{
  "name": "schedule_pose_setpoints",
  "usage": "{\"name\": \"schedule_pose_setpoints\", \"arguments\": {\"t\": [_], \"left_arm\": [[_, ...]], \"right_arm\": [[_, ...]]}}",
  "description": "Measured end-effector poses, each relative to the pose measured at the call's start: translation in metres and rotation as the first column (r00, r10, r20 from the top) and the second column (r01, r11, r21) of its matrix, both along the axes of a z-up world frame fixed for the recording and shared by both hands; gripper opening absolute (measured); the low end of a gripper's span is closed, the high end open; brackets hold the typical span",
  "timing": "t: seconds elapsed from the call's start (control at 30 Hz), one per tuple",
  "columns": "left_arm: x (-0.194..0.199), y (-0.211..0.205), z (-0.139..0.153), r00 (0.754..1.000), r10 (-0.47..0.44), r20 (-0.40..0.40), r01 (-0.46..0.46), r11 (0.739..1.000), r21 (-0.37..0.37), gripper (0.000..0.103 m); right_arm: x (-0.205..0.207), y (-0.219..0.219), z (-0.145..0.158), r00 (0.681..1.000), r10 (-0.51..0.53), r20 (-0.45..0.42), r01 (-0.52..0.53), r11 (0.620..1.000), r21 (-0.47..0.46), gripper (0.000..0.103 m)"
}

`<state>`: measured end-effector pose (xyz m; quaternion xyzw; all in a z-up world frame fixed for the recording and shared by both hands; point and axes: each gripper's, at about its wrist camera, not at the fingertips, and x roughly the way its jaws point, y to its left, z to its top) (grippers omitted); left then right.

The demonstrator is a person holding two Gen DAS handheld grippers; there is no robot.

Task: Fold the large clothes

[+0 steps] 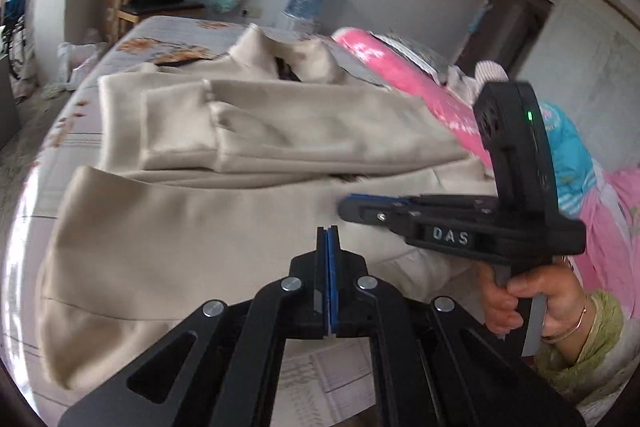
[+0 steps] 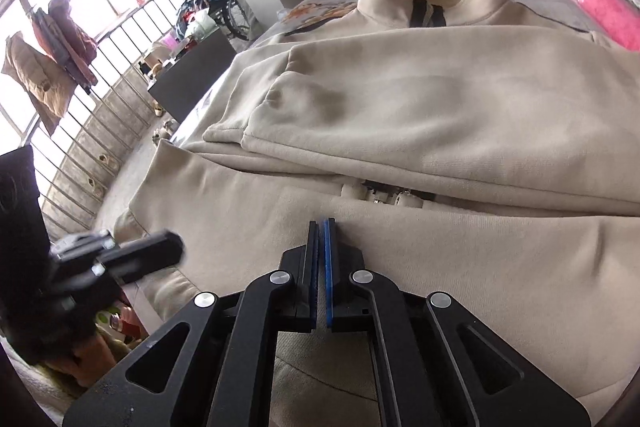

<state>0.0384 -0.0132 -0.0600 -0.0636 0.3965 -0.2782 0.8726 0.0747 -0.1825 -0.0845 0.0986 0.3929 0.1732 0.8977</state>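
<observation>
Left wrist view
- Left gripper (image 1: 328, 233): jaws closed, blue pads together, nothing between them.
- Jacket (image 1: 224, 211): beige, spread on bed (image 1: 72, 143) ahead of and under the claw; both sleeves folded across the chest, beyond the tips.
- Edges: hem at left of the claw, bare bedsheet past it.
- Right gripper (image 1: 344, 207): just right of the tips, pointing left over the cloth, held by a hand (image 1: 528, 299).
- Writing: "DAS" on the right gripper's body.

Right wrist view
- Right gripper (image 2: 322, 227): jaws closed, empty, tips over the lower front panel.
- Jacket (image 2: 420, 107): collar far ahead, zipper gap just beyond the tips.
- Left gripper (image 2: 160, 247): blurred, left of the claw at the hem edge.
- Room: balcony railing (image 2: 100, 99) far left.
</observation>
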Motion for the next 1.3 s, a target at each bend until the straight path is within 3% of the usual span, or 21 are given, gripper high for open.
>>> {"name": "schedule_pose_setpoints", "arguments": {"t": [0.17,0.3,0.4,0.53,0.63,0.8,0.87,0.97,1.07,1.17,1.2,1.23,1.3], "left_arm": [[0.008,-0.011,-0.025,0.994,0.009,-0.107,-0.013,0.999,-0.034,0.002],[0.005,-0.018,-0.022,0.996,0.018,-0.086,-0.016,1.000,0.020,0.002],[0.004,-0.017,-0.022,0.996,0.027,-0.084,-0.025,0.999,0.030,0.002],[0.008,-0.014,-0.022,0.995,0.030,-0.095,-0.029,0.999,0.021,0.002],[0.009,-0.015,-0.022,0.995,0.035,-0.093,-0.034,0.999,0.022,0.002],[0.008,-0.015,-0.022,0.995,0.039,-0.092,-0.037,0.999,0.026,0.002],[0.008,-0.015,-0.022,0.995,0.039,-0.092,-0.036,0.999,0.031,0.002],[0.008,-0.016,-0.021,0.995,0.040,-0.093,-0.036,0.999,0.040,0.002],[0.009,-0.016,-0.021,0.995,0.039,-0.094,-0.036,0.999,0.039,0.002],[0.009,-0.016,-0.021,0.994,0.036,-0.099,-0.032,0.999,0.037,0.002],[0.010,-0.017,-0.021,0.995,0.034,-0.099,-0.030,0.999,0.040,0.002],[0.009,-0.017,-0.021,0.995,0.034,-0.098,-0.030,0.999,0.042,0.002],[0.009,-0.018,-0.020,0.995,0.037,-0.097,-0.032,0.998,0.047,0.002]], "right_arm": [[-0.013,-0.007,0.013,0.999,-0.039,0.031,0.040,0.999,-0.029,0.001],[-0.046,-0.042,0.034,0.989,-0.122,0.089,0.129,0.989,-0.077,0.002],[-0.064,-0.077,0.036,0.970,-0.222,0.094,0.237,0.954,-0.187,0.003],[-0.058,-0.127,0.013,0.936,-0.350,0.023,0.341,0.893,-0.293,0.002],[-0.050,-0.165,0.006,0.923,-0.383,0.029,0.381,0.902,-0.205,0.000],[-0.056,-0.179,0.029,0.894,-0.441,0.082,0.447,0.868,-0.216,0.000],[-0.071,-0.169,0.039,0.903,-0.414,0.117,0.430,0.874,-0.228,0.001],[-0.098,-0.142,0.048,0.942,-0.295,0.161,0.326,0.917,-0.229,0.003],[-0.109,-0.124,0.036,0.973,-0.191,0.133,0.221,0.937,-0.271,0.003],[-0.102,-0.139,0.000,0.971,-0.238,0.029,0.235,0.916,-0.326,0.002],[-0.103,-0.147,-0.006,0.971,-0.236,0.022,0.233,0.929,-0.287,0.001],[-0.107,-0.153,-0.005,0.969,-0.246,0.027,0.245,0.938,-0.244,0.000],[-0.112,-0.151,0.003,0.960,-0.277,0.037,0.277,0.926,-0.256,0.000]]}}
